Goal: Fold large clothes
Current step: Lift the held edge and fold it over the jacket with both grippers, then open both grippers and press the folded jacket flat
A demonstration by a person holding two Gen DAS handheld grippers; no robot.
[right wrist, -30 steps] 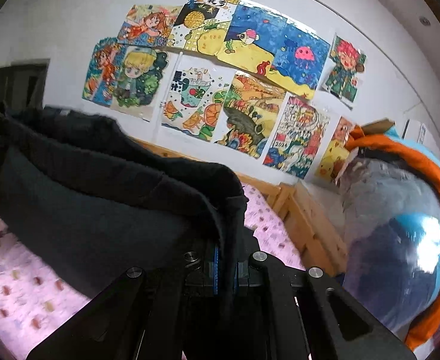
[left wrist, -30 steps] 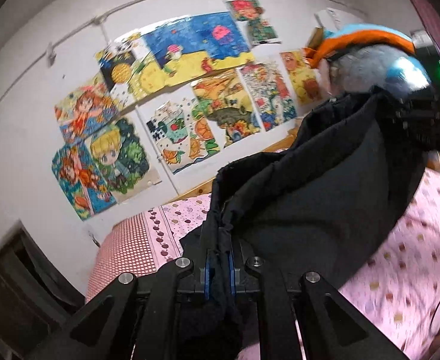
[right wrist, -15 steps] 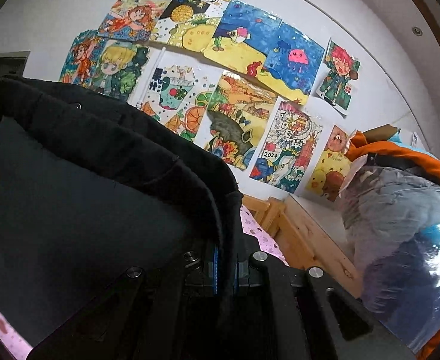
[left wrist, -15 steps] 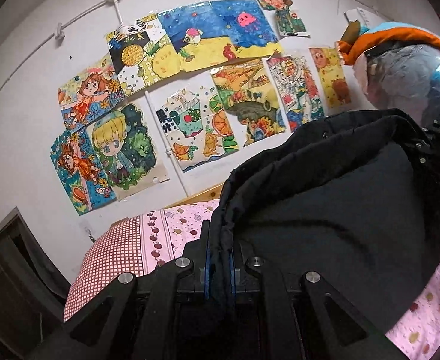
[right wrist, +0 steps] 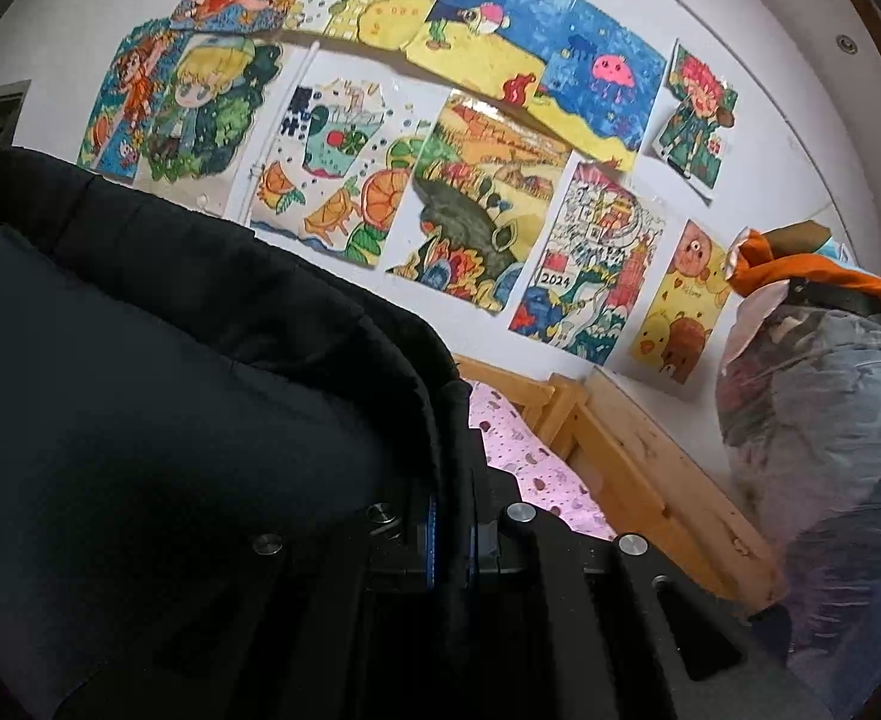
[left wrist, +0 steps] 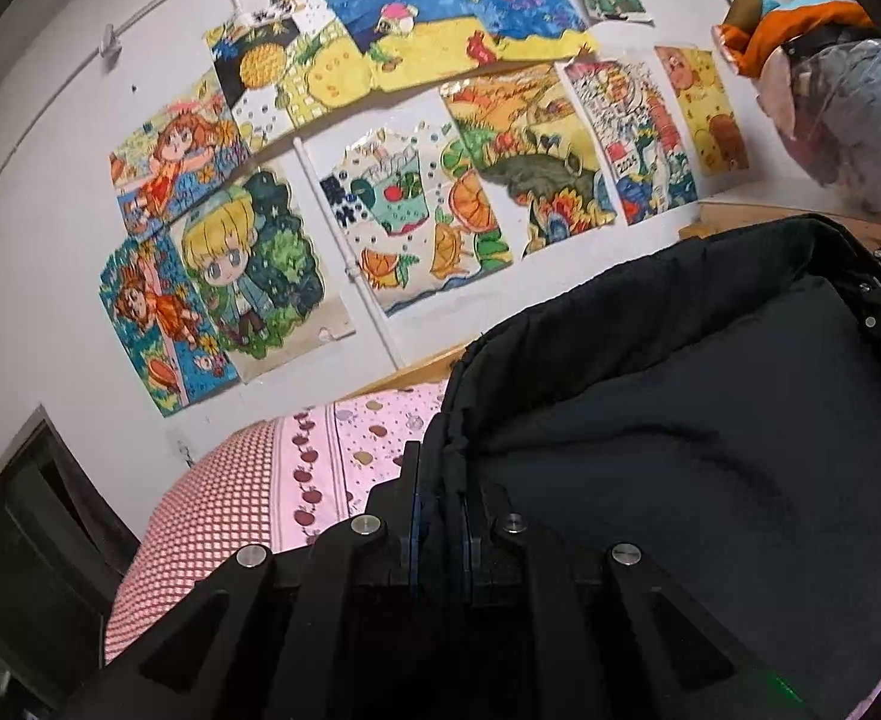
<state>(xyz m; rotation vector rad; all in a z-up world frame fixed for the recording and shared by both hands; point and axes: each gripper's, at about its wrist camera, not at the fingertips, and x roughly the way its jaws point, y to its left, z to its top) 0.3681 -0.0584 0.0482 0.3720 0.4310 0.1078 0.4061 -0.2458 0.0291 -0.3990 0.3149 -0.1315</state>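
While the bulky black padded coat (left wrist: 710, 420) is pinched at one edge by the left gripper (left wrist: 440, 516) and at the other by the right gripper (right wrist: 449, 528), jaws pressed tight on cloth, it is held stretched above the pink patterned bed (left wrist: 320, 462). Both edges should be kept level (and taut) so the fold is laid down square.

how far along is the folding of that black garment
Done: both corners are picked up. The left gripper and the right gripper are each shut on an edge of the black garment, which hangs stretched between them above the pink bedsheet. In hand: carrying it spread out. Left: laying it down and making the folds; no finished fold shows.
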